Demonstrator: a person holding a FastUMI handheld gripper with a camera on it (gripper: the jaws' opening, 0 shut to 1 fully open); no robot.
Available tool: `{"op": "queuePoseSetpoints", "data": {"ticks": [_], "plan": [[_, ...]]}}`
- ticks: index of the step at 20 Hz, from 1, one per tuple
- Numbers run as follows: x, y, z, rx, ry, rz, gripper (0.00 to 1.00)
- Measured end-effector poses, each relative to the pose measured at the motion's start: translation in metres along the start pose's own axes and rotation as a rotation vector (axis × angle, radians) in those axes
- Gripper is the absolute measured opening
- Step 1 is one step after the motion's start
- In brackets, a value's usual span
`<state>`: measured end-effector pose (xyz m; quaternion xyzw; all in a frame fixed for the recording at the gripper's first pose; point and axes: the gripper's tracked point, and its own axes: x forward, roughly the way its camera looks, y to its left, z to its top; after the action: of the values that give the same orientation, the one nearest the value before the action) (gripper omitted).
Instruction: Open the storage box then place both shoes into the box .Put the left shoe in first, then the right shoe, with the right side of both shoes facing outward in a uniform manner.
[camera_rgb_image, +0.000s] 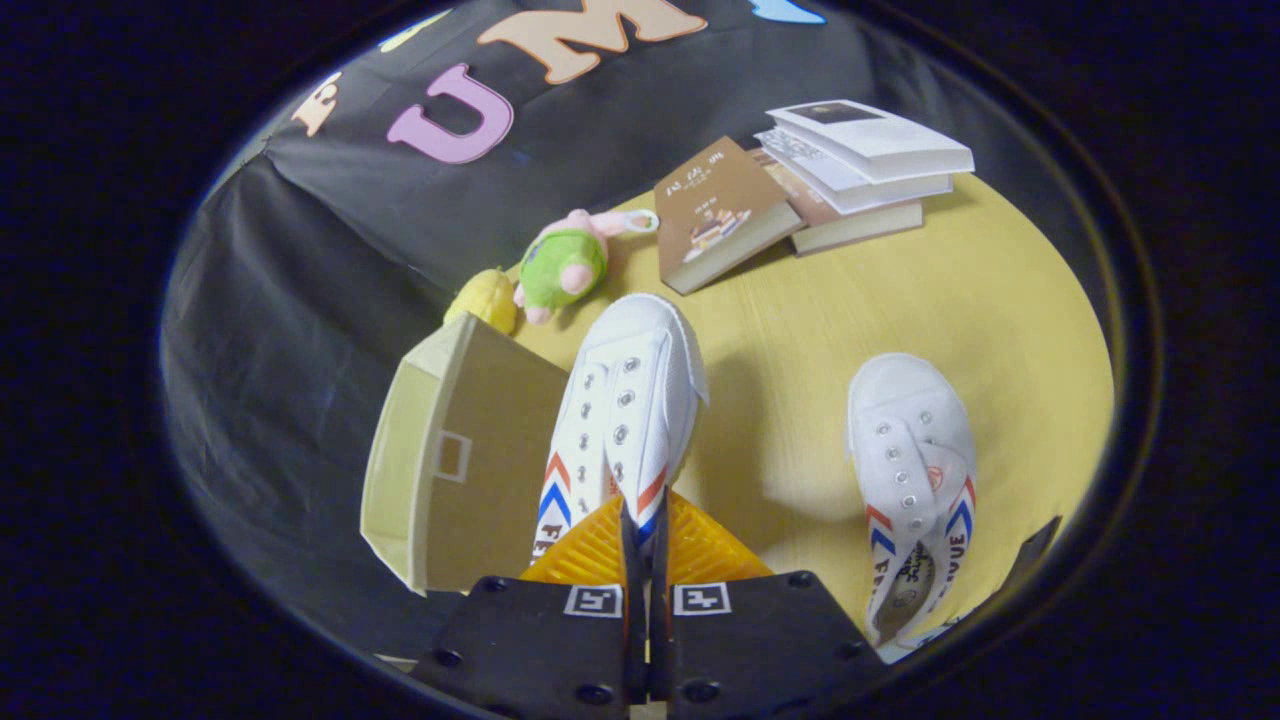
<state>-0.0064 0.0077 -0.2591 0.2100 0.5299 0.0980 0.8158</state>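
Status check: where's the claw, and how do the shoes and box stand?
Claw shut on held white canvas shoe, lifted. Beige storage box open, just beside it. Second white canvas shoe on yellow table. Nothing in the way.

A staged booth, not a lived-in room — black cloth hangs as the back wall right behind a yellow wood-grain table. The tabletop is dressed with household bits: a stack of books, a brown book leaning on it, a plush toy and a yellow toy corn by the cloth. A beige storage box and two white shoes sit among them — home props on one table. The gripper is closed on the nearer shoe's heel.
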Motion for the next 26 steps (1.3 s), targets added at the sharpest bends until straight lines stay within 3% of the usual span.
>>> {"op": "queuePoseSetpoints", "data": {"ticks": [6,14,20,26], "plan": [[-0.012,0.066,0.033,-0.035,-0.060,0.047,0.05],[0.005,0.156,0.024,-0.070,-0.048,0.142,0.05],[0.047,0.202,-0.005,-0.108,0.020,0.144,0.05],[0.091,0.213,-0.039,-0.149,0.092,0.076,0.05]]}}
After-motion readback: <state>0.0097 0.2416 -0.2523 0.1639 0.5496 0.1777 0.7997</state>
